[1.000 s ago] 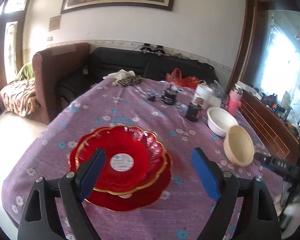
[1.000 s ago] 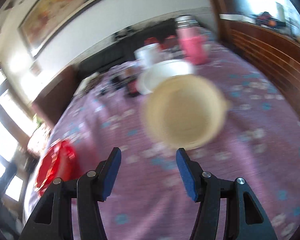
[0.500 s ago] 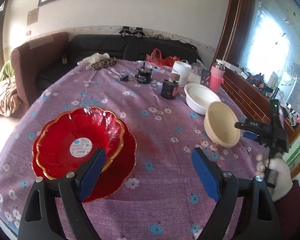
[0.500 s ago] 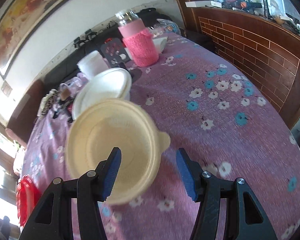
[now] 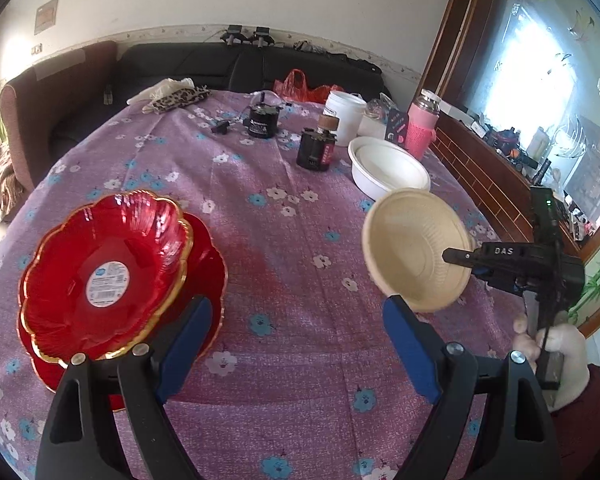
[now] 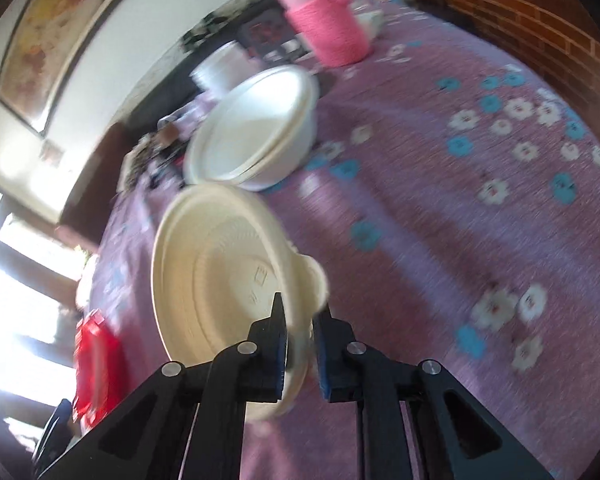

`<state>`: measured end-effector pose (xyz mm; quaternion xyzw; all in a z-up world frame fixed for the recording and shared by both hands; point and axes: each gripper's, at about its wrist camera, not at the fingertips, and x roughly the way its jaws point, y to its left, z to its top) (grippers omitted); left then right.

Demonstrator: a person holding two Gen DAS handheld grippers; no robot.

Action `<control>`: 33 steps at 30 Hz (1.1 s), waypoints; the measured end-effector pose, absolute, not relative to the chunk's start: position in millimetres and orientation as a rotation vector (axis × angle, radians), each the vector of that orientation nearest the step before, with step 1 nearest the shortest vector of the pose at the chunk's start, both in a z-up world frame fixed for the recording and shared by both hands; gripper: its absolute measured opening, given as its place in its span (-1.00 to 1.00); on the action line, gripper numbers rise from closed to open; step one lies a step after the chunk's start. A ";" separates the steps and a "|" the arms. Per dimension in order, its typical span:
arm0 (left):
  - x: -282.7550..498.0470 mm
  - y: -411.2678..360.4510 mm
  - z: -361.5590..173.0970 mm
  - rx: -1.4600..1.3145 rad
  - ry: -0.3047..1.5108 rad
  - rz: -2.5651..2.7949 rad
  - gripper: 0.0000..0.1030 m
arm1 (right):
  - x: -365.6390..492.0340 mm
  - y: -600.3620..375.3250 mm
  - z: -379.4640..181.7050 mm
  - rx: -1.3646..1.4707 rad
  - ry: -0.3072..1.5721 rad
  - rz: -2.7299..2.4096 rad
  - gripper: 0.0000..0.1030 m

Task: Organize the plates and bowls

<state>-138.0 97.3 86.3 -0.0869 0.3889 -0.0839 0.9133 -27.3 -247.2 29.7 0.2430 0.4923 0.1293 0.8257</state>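
Your right gripper (image 6: 300,344) is closed on the rim of the cream bowl (image 6: 220,276); its blue pads (image 6: 278,356) pinch the wall beside the small rim tab. The right wrist view shows the bowl tipped on edge, its inside facing the camera's left, and molded marks on its floor. Behind it stands the white bowl (image 6: 256,128), apart from the cream one, then a white tub (image 6: 224,66) and a pink bottle (image 6: 328,28). This view is motion-blurred.

The left wrist view gives the wider layout. Your left gripper (image 5: 294,346) is wide open, holding nothing, above the flowered cloth of the table (image 5: 292,240). To its left lie two red plates (image 5: 104,268), the gold-rimmed upper one resting askew on the lower one, a round label at its centre. To its right the cream bowl (image 5: 412,248) is tilted toward the camera, with the right gripper (image 5: 456,256) reaching over its rim and your gloved right hand (image 5: 552,344) below it. Whether the bowl's low edge touches the cloth cannot be told. Only this view shows the dark jar (image 5: 316,152) left of the white bowl (image 5: 388,168), and the sofa (image 5: 236,64) beyond the table.
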 end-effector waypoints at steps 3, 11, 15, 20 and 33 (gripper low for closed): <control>-133.6 89.4 81.5 -0.167 0.826 -0.186 0.68 | -38.6 -241.4 27.6 0.535 1.084 0.334 -0.74; -105.9 60.3 64.9 -0.148 0.890 -0.224 0.68 | -76.8 -224.6 33.7 0.389 1.089 0.325 -0.70; -83.5 42.8 56.7 -0.116 0.920 -0.239 0.68 | -74.8 -227.4 34.6 0.382 1.058 0.294 -0.60; -50.3 27.8 34.3 -0.099 0.994 -0.224 0.68 | -68.8 -222.7 30.6 0.362 1.050 0.263 -0.46; -37.7 11.2 12.5 -0.161 1.082 -0.290 -0.68 | -66.2 -217.3 28.0 0.386 1.033 0.254 -0.45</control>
